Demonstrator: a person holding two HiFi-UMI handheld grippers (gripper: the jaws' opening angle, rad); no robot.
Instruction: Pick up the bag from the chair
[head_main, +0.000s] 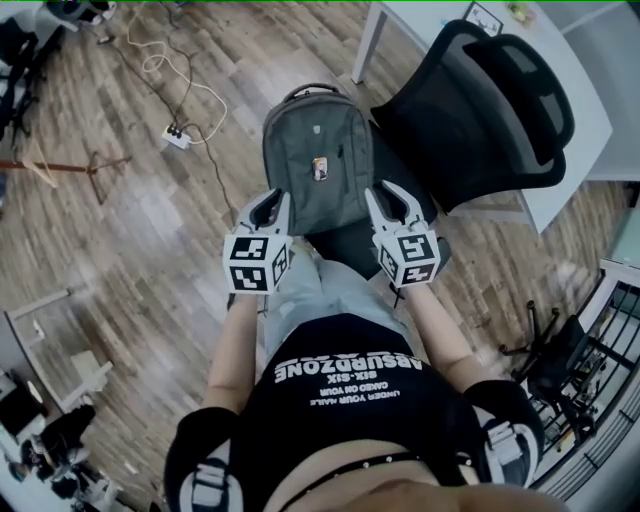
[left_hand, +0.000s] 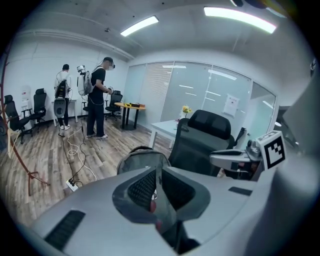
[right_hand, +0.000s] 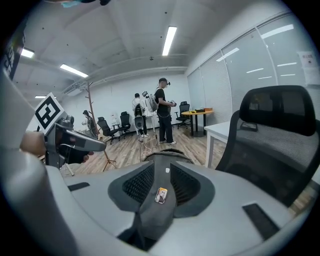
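Note:
A grey backpack (head_main: 315, 150) stands upright on the black seat (head_main: 345, 245) of an office chair (head_main: 490, 110), with a small label on its front. My left gripper (head_main: 271, 200) is at the bag's lower left corner and my right gripper (head_main: 392, 195) at its lower right, both with jaws apart. In the left gripper view the jaws (left_hand: 159, 185) leave a narrow gap, and the bag's top (left_hand: 142, 157) shows above them. The right gripper (right_hand: 162, 182) has a wider gap, through which the bag's front and label (right_hand: 161, 195) show. I cannot tell whether either touches the bag.
A white desk (head_main: 580, 60) stands behind the chair. A power strip with cables (head_main: 175, 133) and a wooden stand (head_main: 60, 165) lie on the floor to the left. Another chair's base (head_main: 545, 350) is at the lower right. People (left_hand: 97, 97) stand far across the room.

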